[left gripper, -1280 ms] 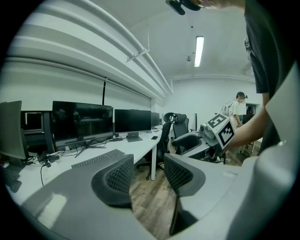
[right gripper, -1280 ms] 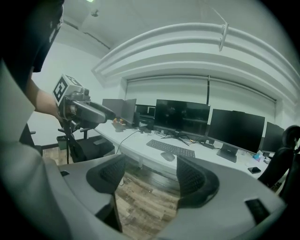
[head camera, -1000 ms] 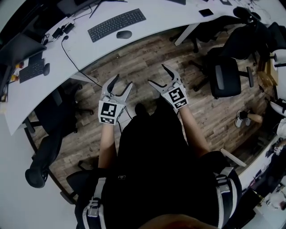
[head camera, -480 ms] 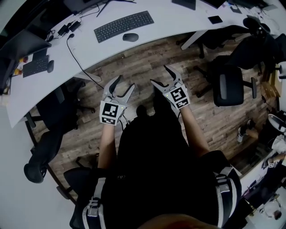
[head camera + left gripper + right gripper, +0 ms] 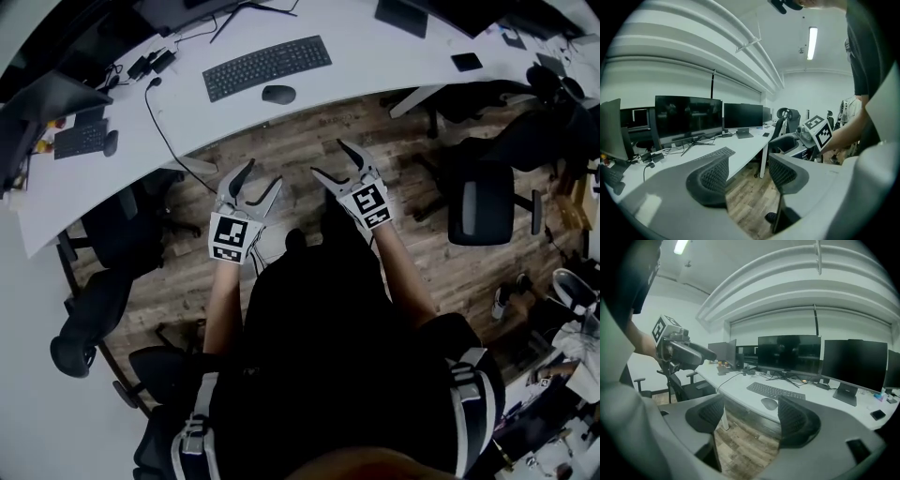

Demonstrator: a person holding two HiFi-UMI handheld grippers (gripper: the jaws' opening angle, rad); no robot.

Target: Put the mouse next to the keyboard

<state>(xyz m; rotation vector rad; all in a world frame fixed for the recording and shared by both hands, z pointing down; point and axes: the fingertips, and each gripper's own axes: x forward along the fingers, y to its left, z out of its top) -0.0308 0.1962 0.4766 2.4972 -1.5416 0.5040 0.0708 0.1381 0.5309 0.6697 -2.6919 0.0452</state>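
Note:
A black keyboard lies on the white curved desk, with a dark mouse just in front of its right half, near the desk's edge. Both grippers hang over the wooden floor, short of the desk. My left gripper is open and empty. My right gripper is open too; its jaws have just been closing a little, with nothing between them. In the right gripper view the mouse and keyboard lie ahead between the jaws. The left gripper view shows the keyboard beyond its open gripper.
Black office chairs stand at the left and right. A row of monitors lines the desk's back. A second keyboard and a cable lie on the desk's left part, and a dark phone on its right.
In the head view the desk, keyboard and mouse have slid down and right, closer to the grippers. Both grippers have advanced toward the desk, both open.

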